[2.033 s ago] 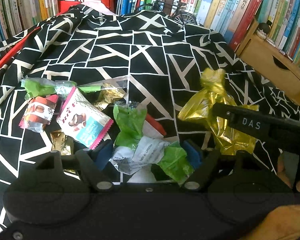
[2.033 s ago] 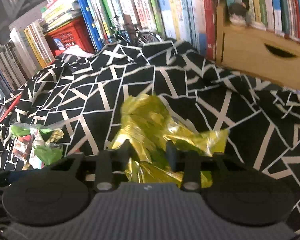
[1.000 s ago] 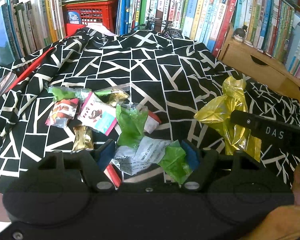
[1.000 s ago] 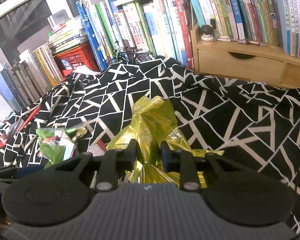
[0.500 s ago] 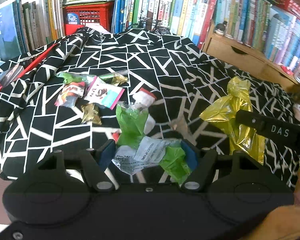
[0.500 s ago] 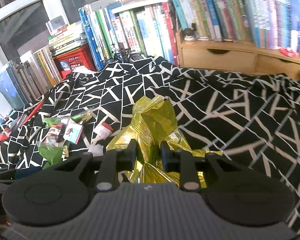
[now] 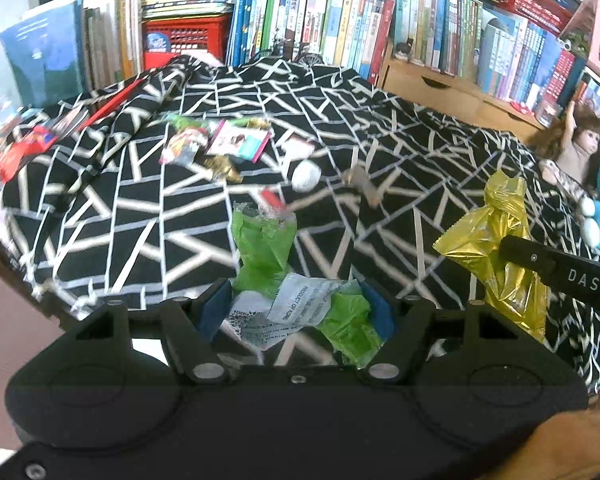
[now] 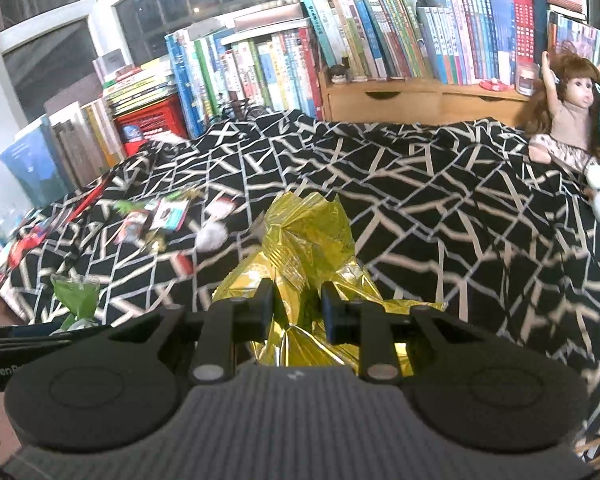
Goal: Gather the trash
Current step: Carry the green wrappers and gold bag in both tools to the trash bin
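**Both grippers carry wrappers above the cloth**

Left gripper (image 7: 296, 312) is closed on a green wrapper (image 7: 262, 252), which is bunched with a white printed piece between the blue pads. Right gripper (image 8: 298, 306) has its jaws nearly together, pinching a gold wrapper (image 8: 308, 236). Both wrappers hang over the black-and-white cloth (image 7: 380, 128). More wrappers (image 7: 236, 144) lie on the cloth, near the books (image 8: 284, 60).

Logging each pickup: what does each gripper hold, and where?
Left gripper: crumpled green and white wrappers, pinched at their lower bunched part. Right gripper: gold foil bag, gripped around its middle.
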